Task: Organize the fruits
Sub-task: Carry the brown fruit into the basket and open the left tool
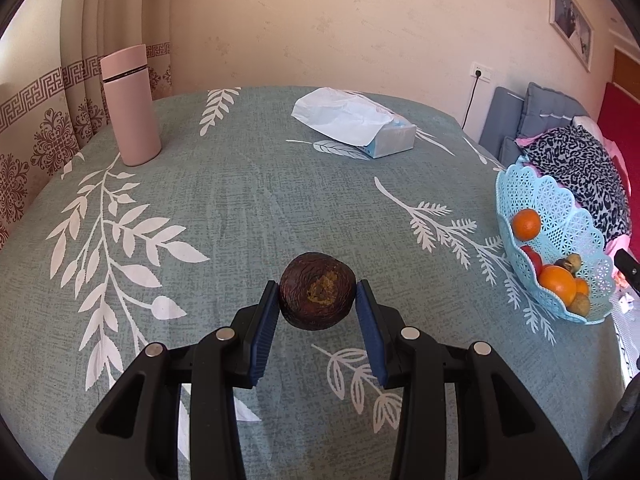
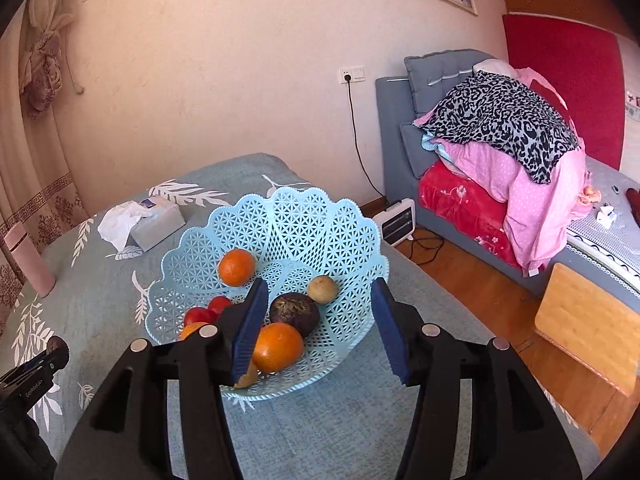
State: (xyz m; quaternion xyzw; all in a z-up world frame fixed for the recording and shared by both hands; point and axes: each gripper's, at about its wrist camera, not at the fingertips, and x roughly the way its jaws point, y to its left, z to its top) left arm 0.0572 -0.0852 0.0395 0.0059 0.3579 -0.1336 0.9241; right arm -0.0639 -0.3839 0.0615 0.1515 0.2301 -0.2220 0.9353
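My left gripper [image 1: 317, 292] is shut on a dark brown wrinkled fruit [image 1: 317, 289], its blue pads against both sides, just above the leaf-print tablecloth [image 1: 240, 208]. A light blue lattice basket [image 1: 560, 216] stands at the table's right edge, well to the right of it. In the right wrist view the basket [image 2: 280, 224] holds oranges [image 2: 278, 347], red fruits [image 2: 208, 312], a dark brown fruit [image 2: 294, 314] and a small tan fruit [image 2: 322, 289]. My right gripper [image 2: 320, 308] is open and empty over the basket's near side.
A pink bottle [image 1: 130, 106] stands at the far left of the table. A tissue box [image 1: 356, 122] lies at the far middle. Right of the table are a sofa with piled bedding [image 2: 500, 152], a small heater [image 2: 398, 222] and wooden floor.
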